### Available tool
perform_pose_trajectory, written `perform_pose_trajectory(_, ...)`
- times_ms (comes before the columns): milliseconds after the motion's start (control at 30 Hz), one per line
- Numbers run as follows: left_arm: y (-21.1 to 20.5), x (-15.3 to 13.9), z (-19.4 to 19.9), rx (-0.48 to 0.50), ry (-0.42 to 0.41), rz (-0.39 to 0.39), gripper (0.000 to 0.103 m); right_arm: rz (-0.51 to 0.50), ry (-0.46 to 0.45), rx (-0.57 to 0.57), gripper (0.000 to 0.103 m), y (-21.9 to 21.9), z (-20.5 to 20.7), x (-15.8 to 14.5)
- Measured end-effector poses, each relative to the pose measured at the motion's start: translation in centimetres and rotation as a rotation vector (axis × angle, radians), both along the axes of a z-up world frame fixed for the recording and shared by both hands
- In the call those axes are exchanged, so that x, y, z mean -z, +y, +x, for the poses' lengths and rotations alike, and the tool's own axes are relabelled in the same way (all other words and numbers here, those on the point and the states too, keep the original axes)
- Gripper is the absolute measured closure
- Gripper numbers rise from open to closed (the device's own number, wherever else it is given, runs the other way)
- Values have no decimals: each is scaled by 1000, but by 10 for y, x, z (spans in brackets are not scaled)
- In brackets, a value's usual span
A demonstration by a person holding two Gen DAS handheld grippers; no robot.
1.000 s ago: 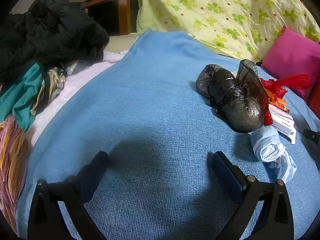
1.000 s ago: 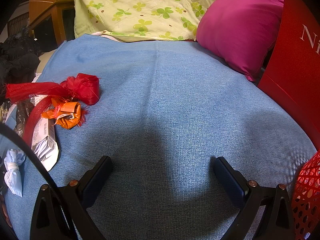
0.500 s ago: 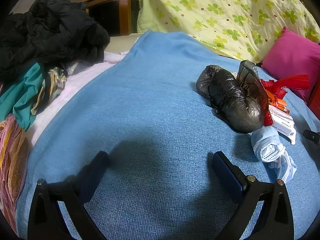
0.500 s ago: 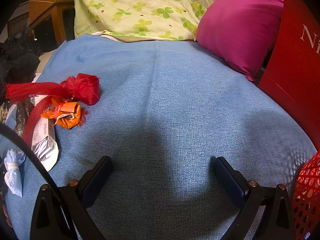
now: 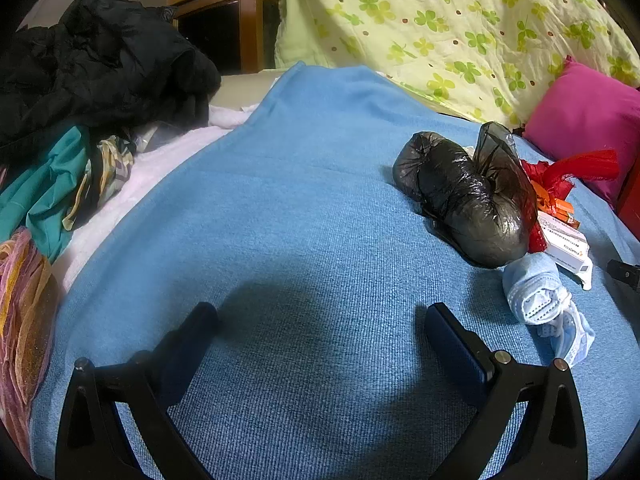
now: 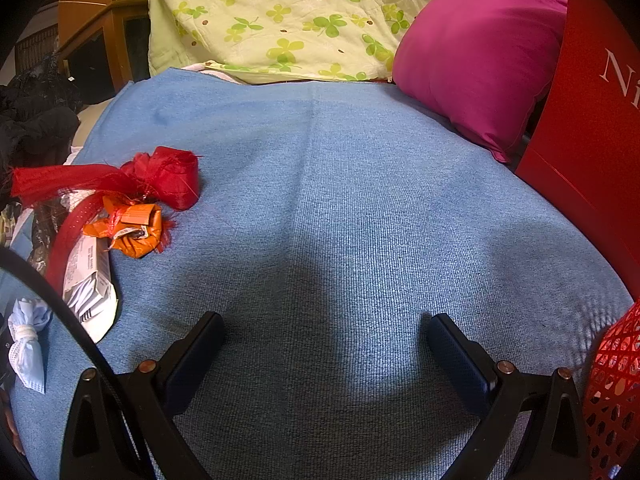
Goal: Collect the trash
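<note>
Trash lies in a cluster on the blue blanket (image 5: 300,208). A crumpled black plastic bag (image 5: 464,192) sits to the right of my left gripper (image 5: 320,320), which is open over bare blanket. Beside the bag are a rolled light-blue face mask (image 5: 540,296), a white carton (image 5: 566,240), and red netting (image 5: 560,168). In the right wrist view the red netting (image 6: 160,176), an orange wrapper (image 6: 132,228), the white carton (image 6: 90,280) and the face mask (image 6: 26,340) lie at the left. My right gripper (image 6: 324,332) is open, nothing between its fingers.
A red mesh basket (image 6: 612,392) stands at the lower right, with a red box (image 6: 592,120) behind it. A magenta pillow (image 6: 480,60) and a clover-print quilt (image 6: 280,12) lie at the back. Dark and teal clothes (image 5: 80,100) pile up at the left edge.
</note>
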State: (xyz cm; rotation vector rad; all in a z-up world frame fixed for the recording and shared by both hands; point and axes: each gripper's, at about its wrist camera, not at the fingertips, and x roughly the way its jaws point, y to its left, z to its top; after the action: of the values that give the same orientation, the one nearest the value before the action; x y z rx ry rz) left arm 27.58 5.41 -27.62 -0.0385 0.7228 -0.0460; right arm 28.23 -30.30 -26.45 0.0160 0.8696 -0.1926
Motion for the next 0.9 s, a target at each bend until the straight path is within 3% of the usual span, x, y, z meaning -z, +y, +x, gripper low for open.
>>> perform_pose_trajectory(567, -3, 1, -2, -5, -11, -2, 0, 1, -5, 9, 0, 0, 0, 1)
perform_pose_trajectory(800, -3, 2, -2, -5, -15, -3, 0, 7, 33, 100, 0, 9, -14, -3)
perform_pose_trajectory(900, -3, 2, -2, -5, -14, -3, 0, 30, 69, 75, 0, 8, -16, -6)
